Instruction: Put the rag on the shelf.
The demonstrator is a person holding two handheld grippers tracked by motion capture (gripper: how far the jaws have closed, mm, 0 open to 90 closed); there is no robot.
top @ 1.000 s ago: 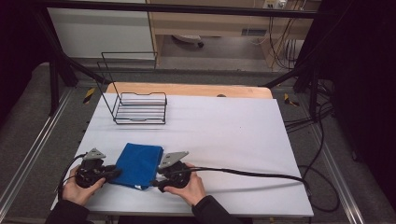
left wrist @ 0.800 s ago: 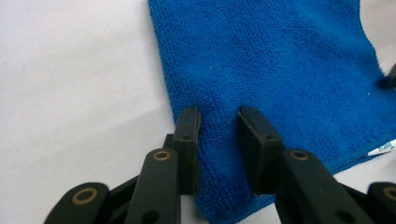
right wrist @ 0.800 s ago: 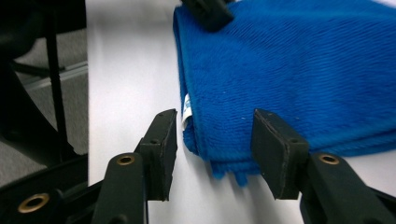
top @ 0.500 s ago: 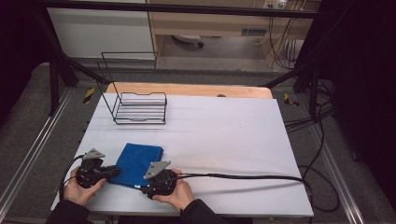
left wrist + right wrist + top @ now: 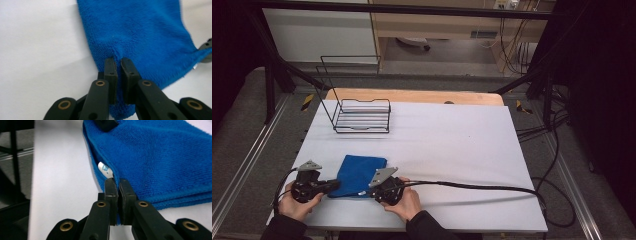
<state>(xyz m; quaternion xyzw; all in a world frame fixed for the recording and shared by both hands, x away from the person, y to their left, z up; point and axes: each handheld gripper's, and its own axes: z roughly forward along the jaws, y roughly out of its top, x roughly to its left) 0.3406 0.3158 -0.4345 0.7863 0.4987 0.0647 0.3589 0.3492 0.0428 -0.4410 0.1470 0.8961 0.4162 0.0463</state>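
Pinching blue cloth (image 5: 357,175), left tongs (image 5: 119,65), right tongs (image 5: 118,185) clamped

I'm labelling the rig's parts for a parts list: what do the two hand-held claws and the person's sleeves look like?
Both the left claw and the right claw are black, each topped by a grey three-cornered plate. Up close, each has two flat black jaws on linkage arms with brass-coloured rivets. A black cable trails from the right one across the table; a shorter one loops from the left. The sleeves are dark.
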